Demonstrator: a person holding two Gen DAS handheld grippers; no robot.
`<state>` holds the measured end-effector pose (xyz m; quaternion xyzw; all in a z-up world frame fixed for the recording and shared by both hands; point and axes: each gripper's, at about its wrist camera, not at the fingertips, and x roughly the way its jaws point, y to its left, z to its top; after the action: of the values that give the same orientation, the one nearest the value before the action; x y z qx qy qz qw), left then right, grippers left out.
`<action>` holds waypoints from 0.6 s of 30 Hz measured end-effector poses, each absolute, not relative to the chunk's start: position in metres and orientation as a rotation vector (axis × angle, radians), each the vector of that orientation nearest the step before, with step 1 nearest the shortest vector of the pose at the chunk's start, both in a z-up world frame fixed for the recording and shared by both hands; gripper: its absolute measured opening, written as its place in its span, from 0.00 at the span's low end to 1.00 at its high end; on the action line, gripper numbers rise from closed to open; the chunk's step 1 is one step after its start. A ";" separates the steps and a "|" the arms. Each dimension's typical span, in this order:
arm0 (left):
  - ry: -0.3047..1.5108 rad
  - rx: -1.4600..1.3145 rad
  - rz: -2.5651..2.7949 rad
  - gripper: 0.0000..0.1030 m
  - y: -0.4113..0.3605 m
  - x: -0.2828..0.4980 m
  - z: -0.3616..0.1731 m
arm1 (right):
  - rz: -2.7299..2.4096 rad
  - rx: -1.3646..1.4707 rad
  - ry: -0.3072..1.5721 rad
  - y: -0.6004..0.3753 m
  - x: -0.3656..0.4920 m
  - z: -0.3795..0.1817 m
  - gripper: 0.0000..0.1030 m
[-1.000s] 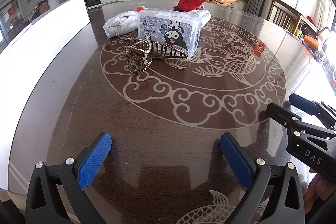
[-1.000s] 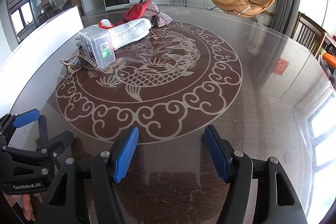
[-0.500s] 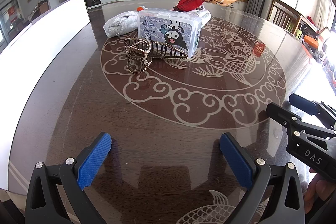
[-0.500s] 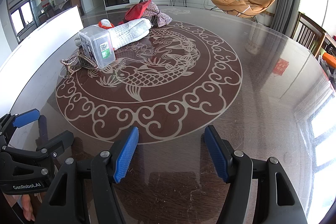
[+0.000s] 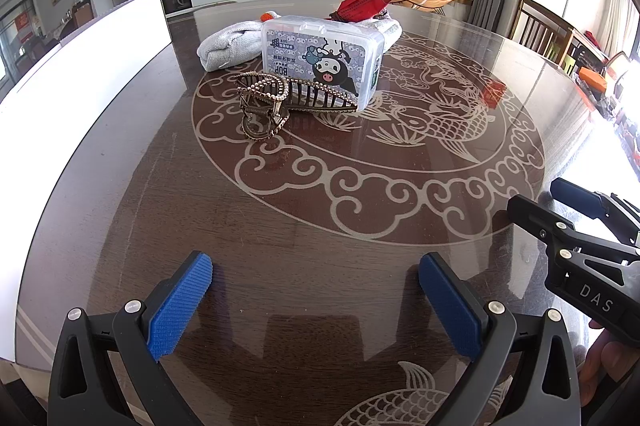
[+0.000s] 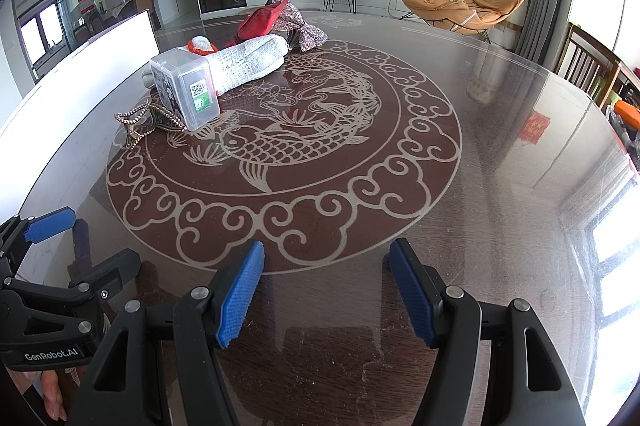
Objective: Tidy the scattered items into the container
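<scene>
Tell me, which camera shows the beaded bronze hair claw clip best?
The left wrist view: the beaded bronze hair claw clip lies near centre, teeth and spring clear. In the right wrist view it is smaller, off to the side.

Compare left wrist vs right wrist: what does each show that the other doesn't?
Left wrist only: the plastic box's cartoon-printed face, toward the camera. Right wrist only: the box's end label with a QR code, and a sequined bow behind the red pouch. Both: hair claw clip, rolled white towel, glass-topped table, and both grippers, left and right, open and empty.
</scene>
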<state>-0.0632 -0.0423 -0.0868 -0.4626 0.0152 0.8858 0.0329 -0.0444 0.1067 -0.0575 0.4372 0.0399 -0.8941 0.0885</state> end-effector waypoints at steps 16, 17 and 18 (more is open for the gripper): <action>0.057 -1.447 2.698 1.00 -0.058 -0.062 -0.085 | -2.661 1.301 0.119 0.107 -0.044 -0.057 0.64; 0.017 -1.455 2.704 1.00 -0.068 -0.063 -0.083 | -2.661 1.301 0.119 0.107 -0.044 -0.057 0.64; -0.047 -1.448 2.710 1.00 -0.079 -0.064 -0.080 | -2.661 1.301 0.119 0.107 -0.044 -0.057 0.64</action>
<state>-0.0644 -0.0788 -0.0803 -0.4710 -0.0154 0.8813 0.0344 -0.0443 0.1066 -0.0574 0.4373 0.0400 -0.8941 0.0884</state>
